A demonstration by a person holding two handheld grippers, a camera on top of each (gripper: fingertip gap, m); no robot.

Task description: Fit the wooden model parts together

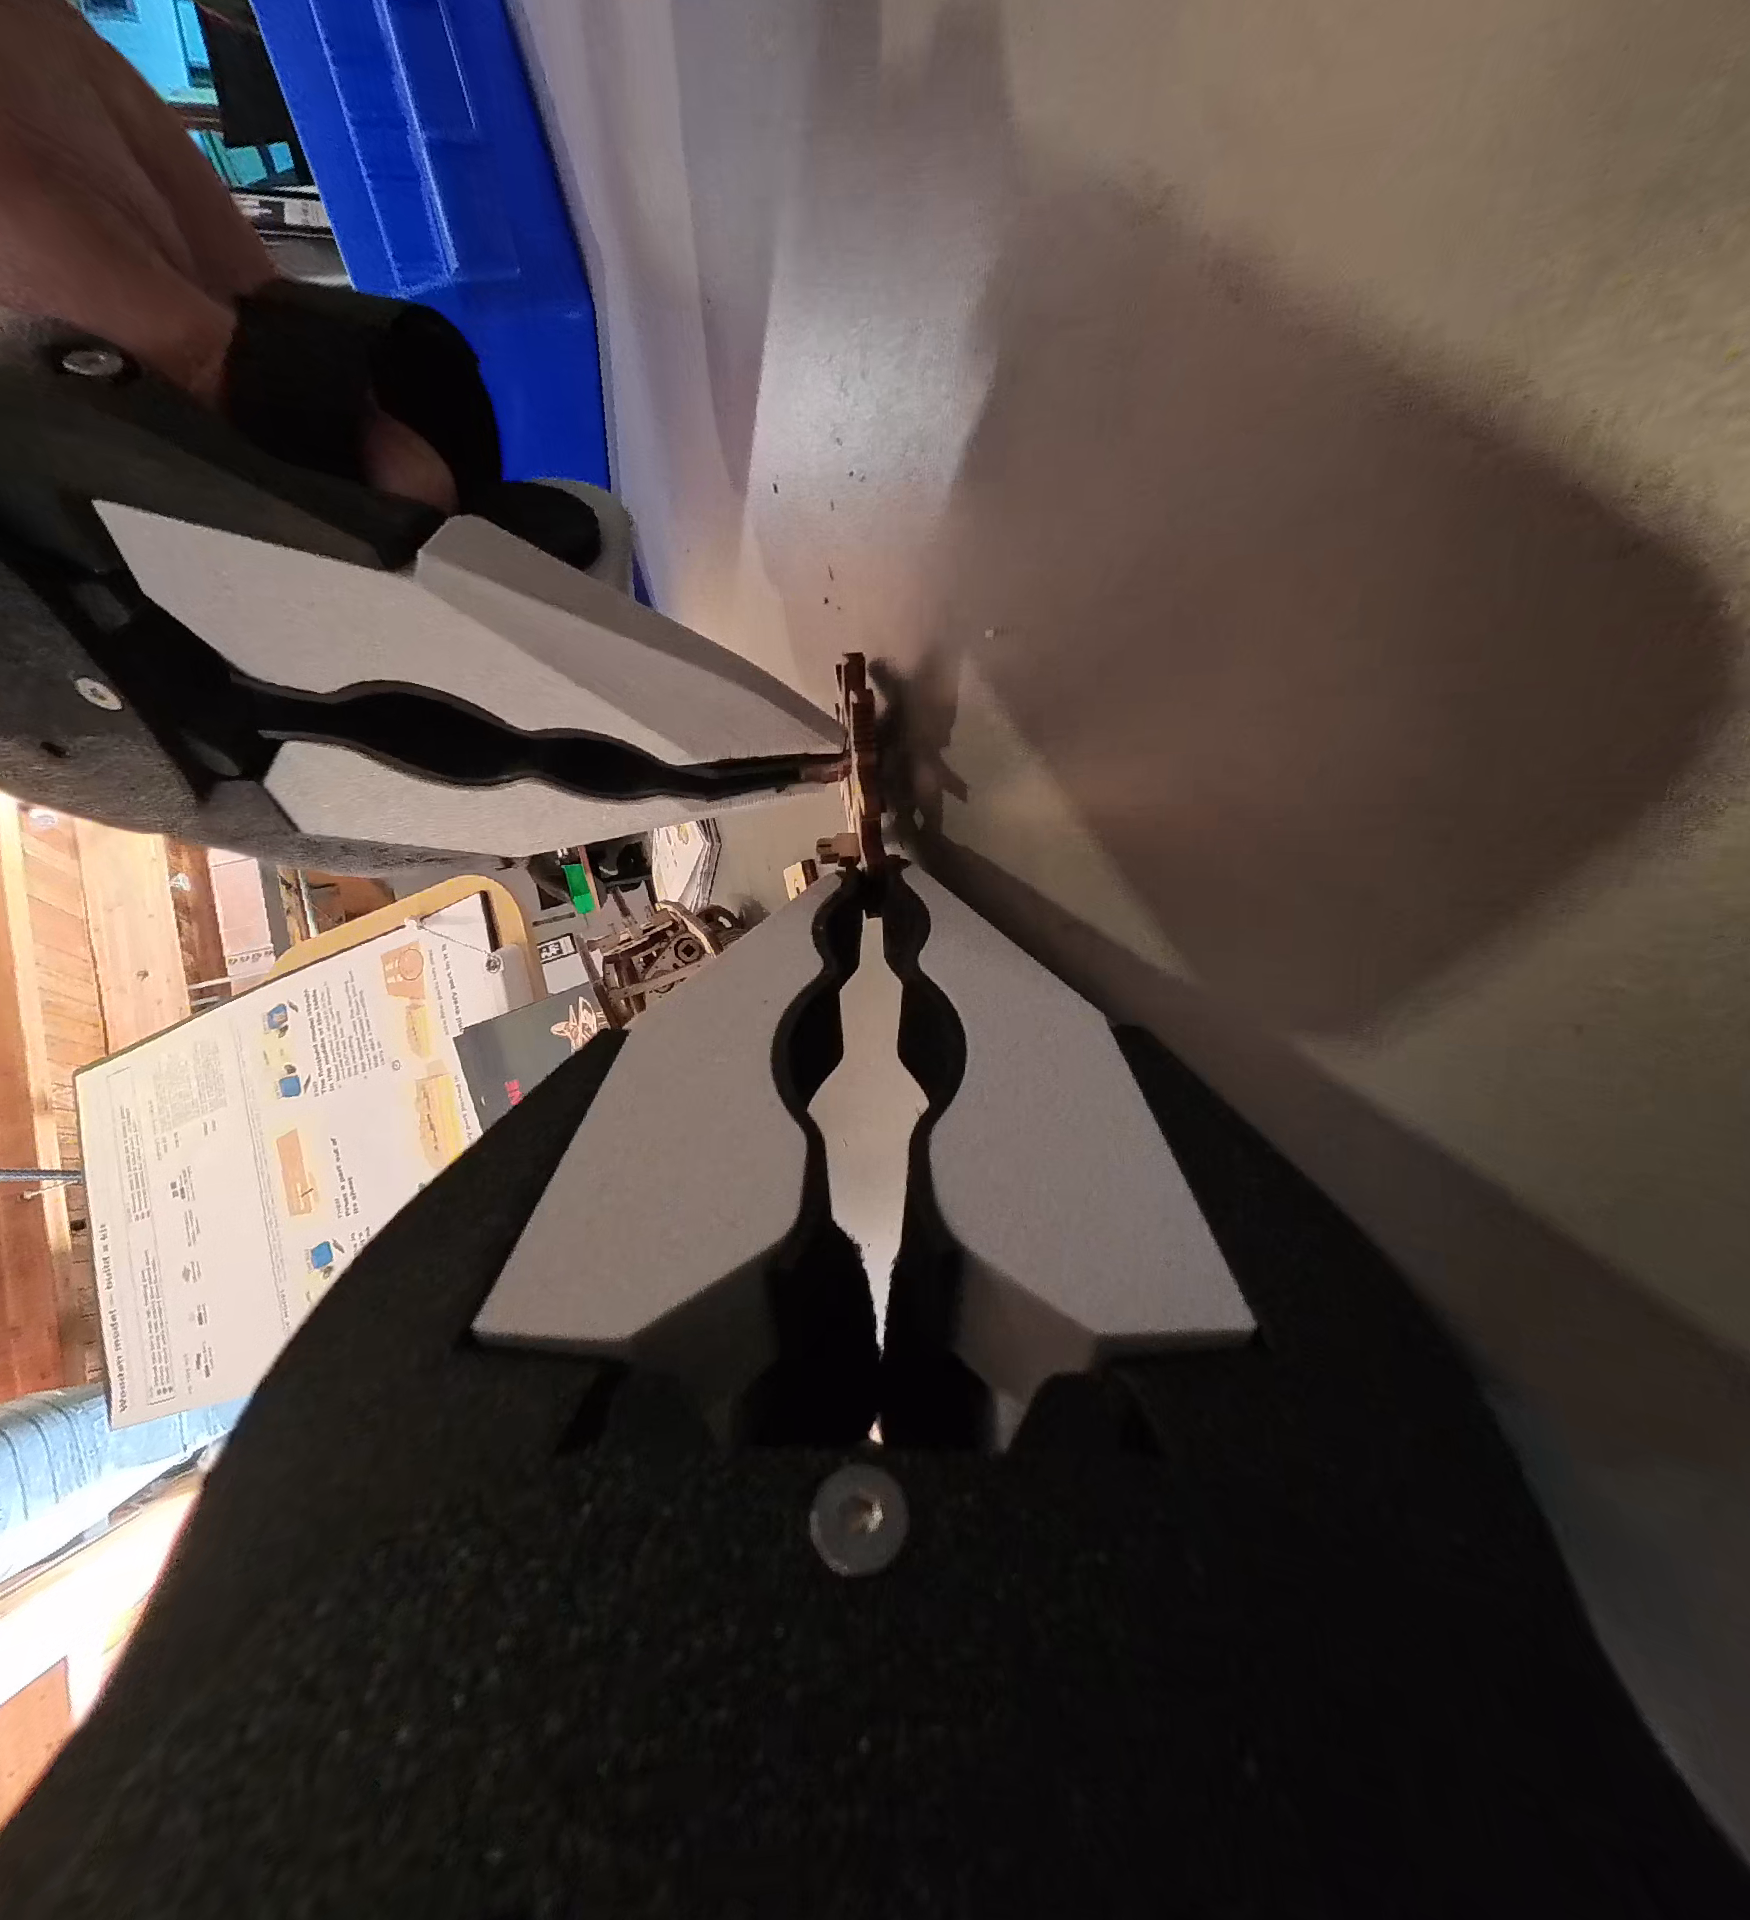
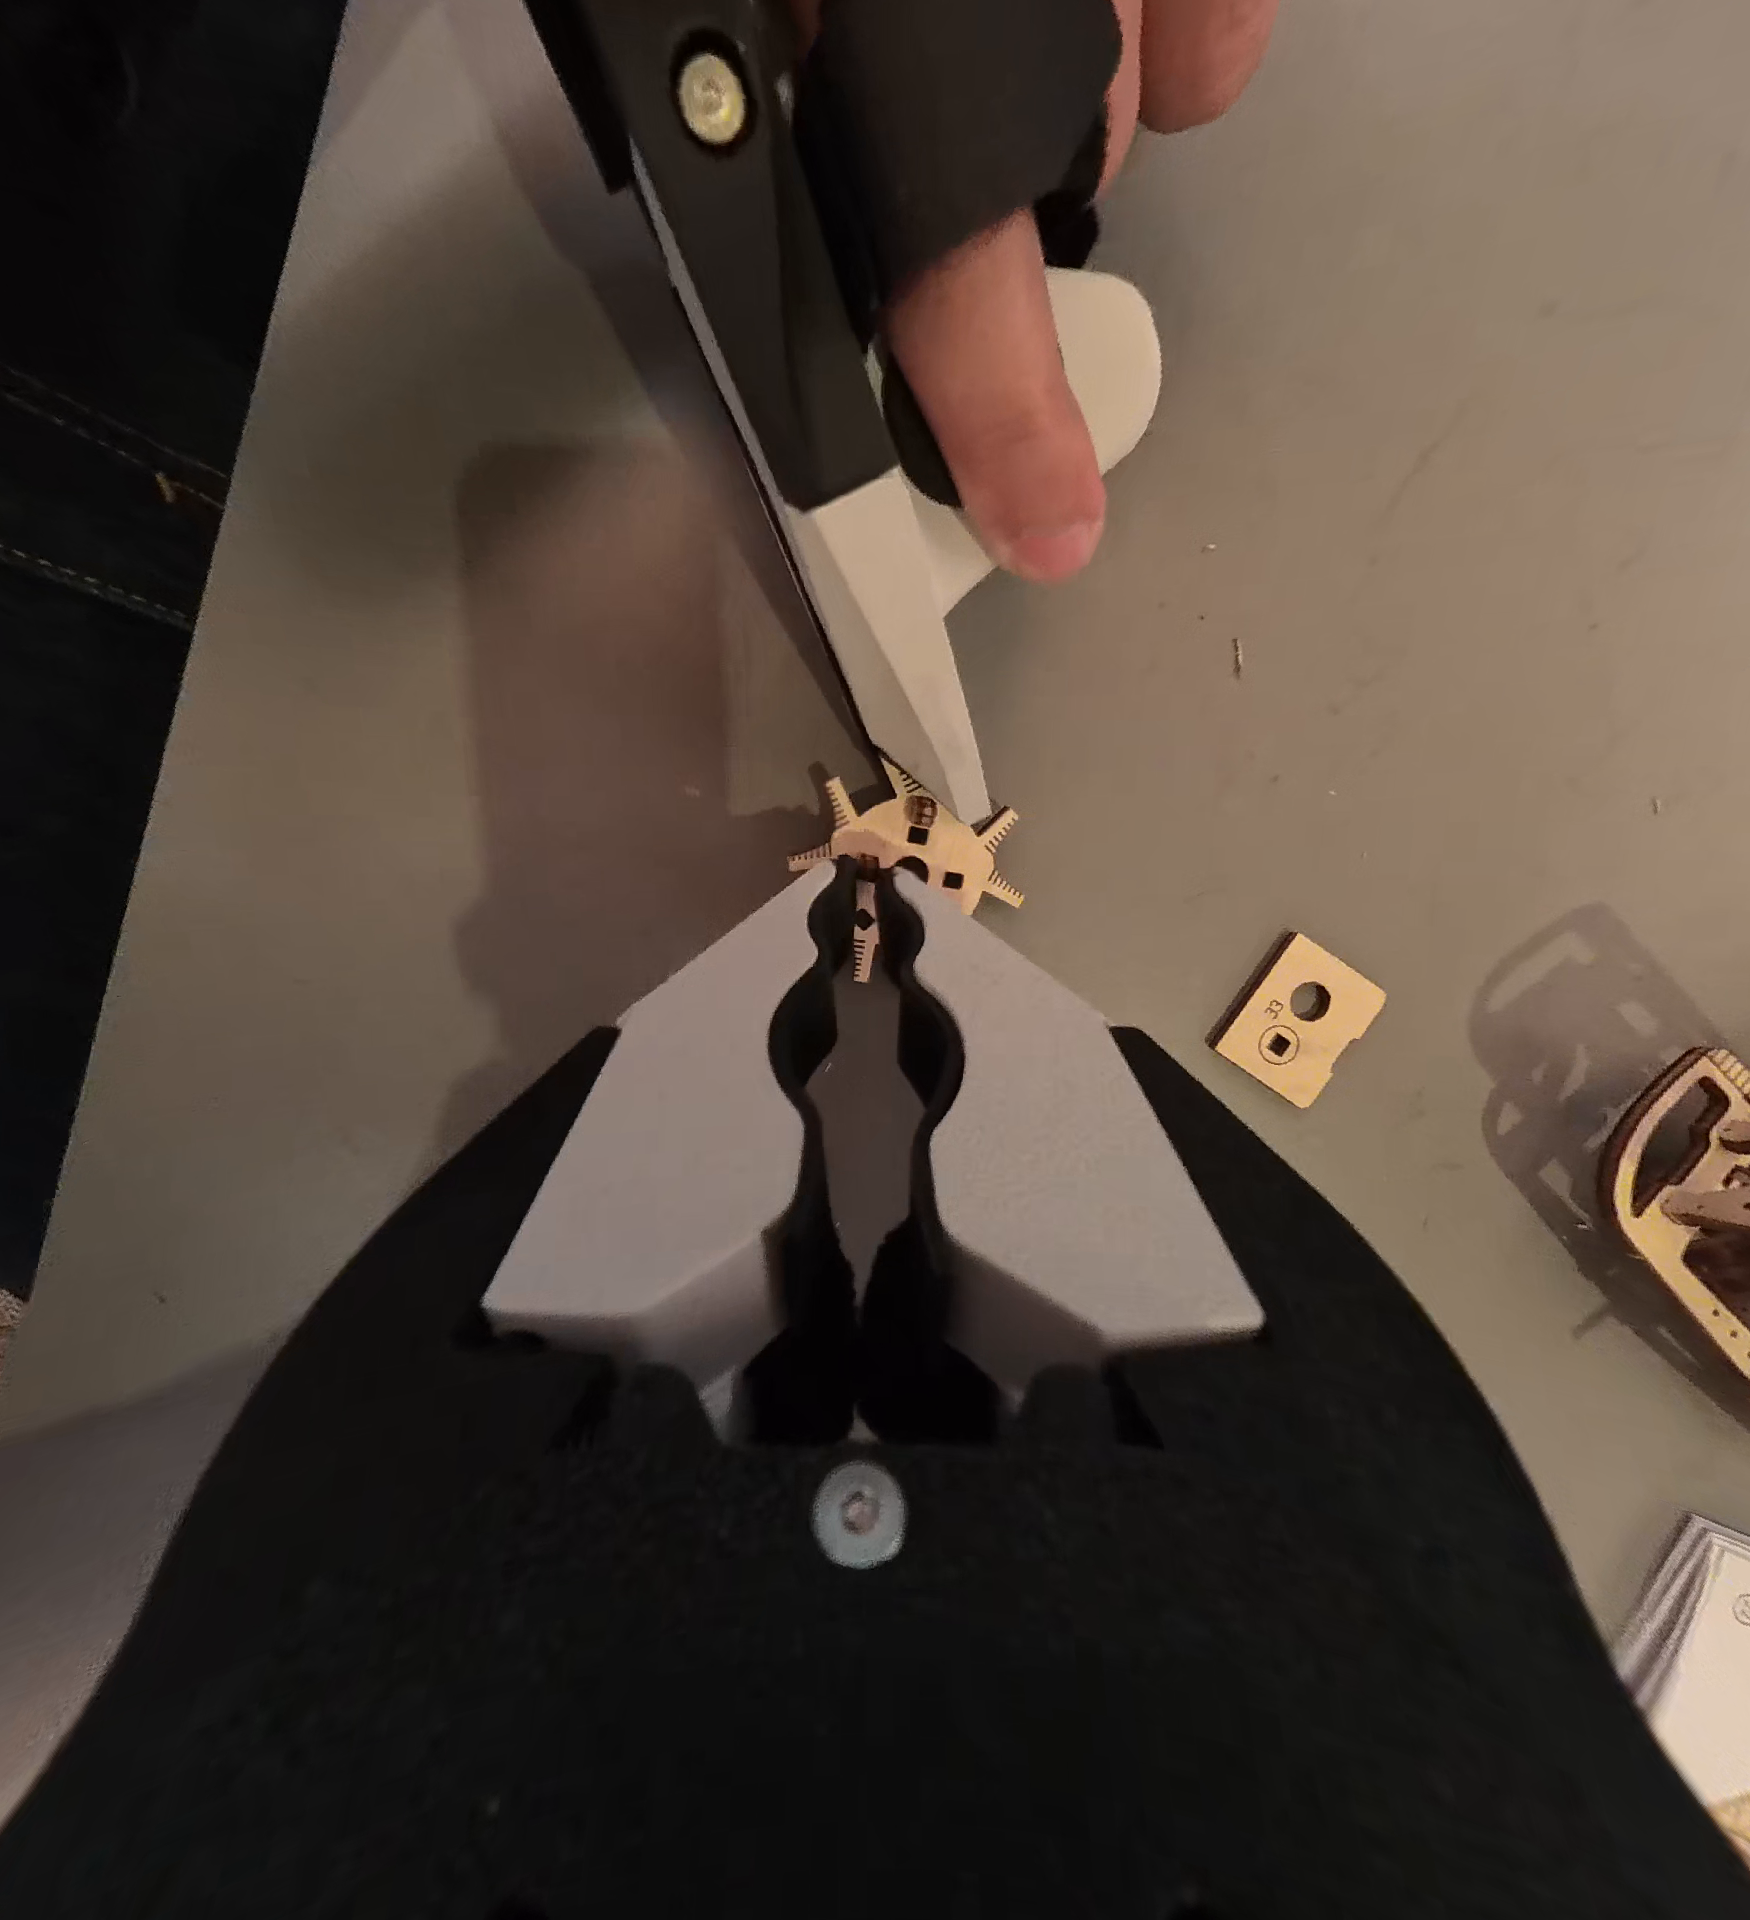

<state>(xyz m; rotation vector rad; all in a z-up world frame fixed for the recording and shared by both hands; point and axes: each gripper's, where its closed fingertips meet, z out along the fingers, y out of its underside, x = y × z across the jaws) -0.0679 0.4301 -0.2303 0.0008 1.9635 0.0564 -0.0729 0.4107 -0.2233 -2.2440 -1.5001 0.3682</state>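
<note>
A small star-shaped wooden hub with toothed spokes hangs just above the grey table. My left gripper is shut on its rim; in the left wrist view the hub shows edge-on. In the right wrist view the left gripper comes in from the top, held by a gloved hand. My right gripper is shut on a small toothed wooden spoke whose end meets the hub. In the left wrist view the right gripper comes in from the left and touches the hub's face.
A square wooden plate with two holes lies right of the grippers. A partly built wooden model and a booklet lie at the right. An instruction sheet and a blue bin are nearby. A person's dark trousers are at the table's left edge. Both grippers' tips are close together, under 4 cm apart.
</note>
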